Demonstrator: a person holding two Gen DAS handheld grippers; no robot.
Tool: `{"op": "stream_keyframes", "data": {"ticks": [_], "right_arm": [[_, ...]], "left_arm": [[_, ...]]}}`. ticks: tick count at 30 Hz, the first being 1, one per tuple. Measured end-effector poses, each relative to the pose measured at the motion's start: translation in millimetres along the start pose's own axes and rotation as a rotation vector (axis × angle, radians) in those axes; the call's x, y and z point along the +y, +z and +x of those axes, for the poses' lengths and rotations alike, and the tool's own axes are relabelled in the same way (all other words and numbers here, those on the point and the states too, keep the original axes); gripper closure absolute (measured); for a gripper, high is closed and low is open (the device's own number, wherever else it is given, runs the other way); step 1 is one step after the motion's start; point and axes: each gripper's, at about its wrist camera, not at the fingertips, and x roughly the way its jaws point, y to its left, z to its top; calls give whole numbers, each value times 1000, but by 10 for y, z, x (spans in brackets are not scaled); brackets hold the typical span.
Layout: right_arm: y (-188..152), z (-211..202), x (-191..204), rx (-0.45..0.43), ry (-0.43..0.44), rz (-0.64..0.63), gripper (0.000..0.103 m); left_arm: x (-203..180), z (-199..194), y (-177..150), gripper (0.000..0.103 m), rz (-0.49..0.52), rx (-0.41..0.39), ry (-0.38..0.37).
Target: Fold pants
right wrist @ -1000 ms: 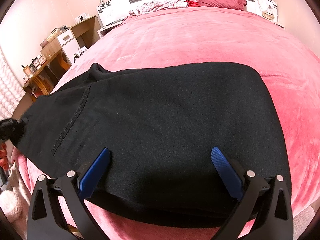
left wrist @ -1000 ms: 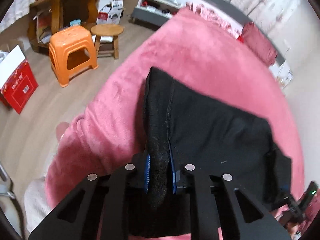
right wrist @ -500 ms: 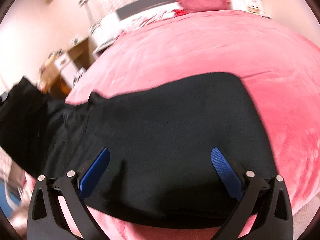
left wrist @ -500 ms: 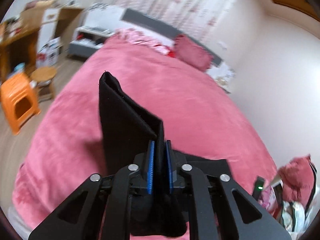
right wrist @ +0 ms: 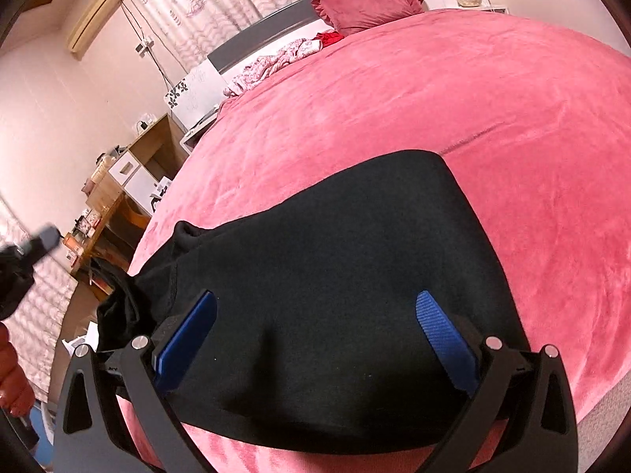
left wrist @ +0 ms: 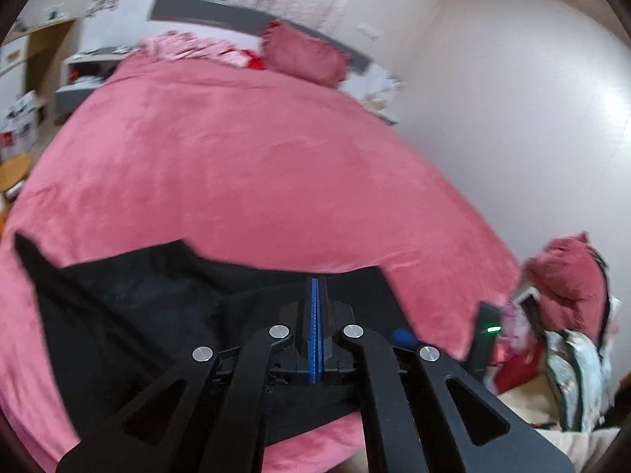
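Black pants [right wrist: 335,295] lie on the pink bedspread [right wrist: 473,98] near its front edge, with one end bunched and hanging off the left side. My right gripper [right wrist: 315,295] is open, its blue pads [right wrist: 445,339] spread wide just above the cloth. My left gripper [left wrist: 315,287] is shut above the pants [left wrist: 157,307]; its blue pads meet and I see no cloth between them. In the right wrist view the left gripper [right wrist: 43,238] is a blurred dark shape at the far left, apart from the pants. The right gripper's body with a green light [left wrist: 489,331] shows in the left wrist view.
A red pillow [right wrist: 366,4] and crumpled floral cloth [right wrist: 272,63] lie by the headboard. A wooden desk and cabinets [right wrist: 118,181] stand left of the bed. A pile of bags and clothes [left wrist: 564,315] sits at the right. A hand [right wrist: 10,374] shows at the left edge.
The left gripper lifted a fold of the pants, swung across the bed, and the cloth is gone from its pads. The right gripper rolled a little and stayed open over the pants.
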Motion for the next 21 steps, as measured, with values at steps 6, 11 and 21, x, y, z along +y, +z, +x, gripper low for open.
{"op": "stream_keyframes", "data": {"ticks": [6, 11, 21], "right_arm": [[-11, -4, 1, 8, -17, -15, 2], [-14, 13, 23, 13, -29, -26, 2], [-40, 65, 83, 25, -63, -57, 2]], "left_arm": [[1024, -413, -163, 19, -274, -51, 217], [1875, -1058, -507, 13, -486, -198, 442], [1409, -492, -802, 13, -256, 28, 289]]}}
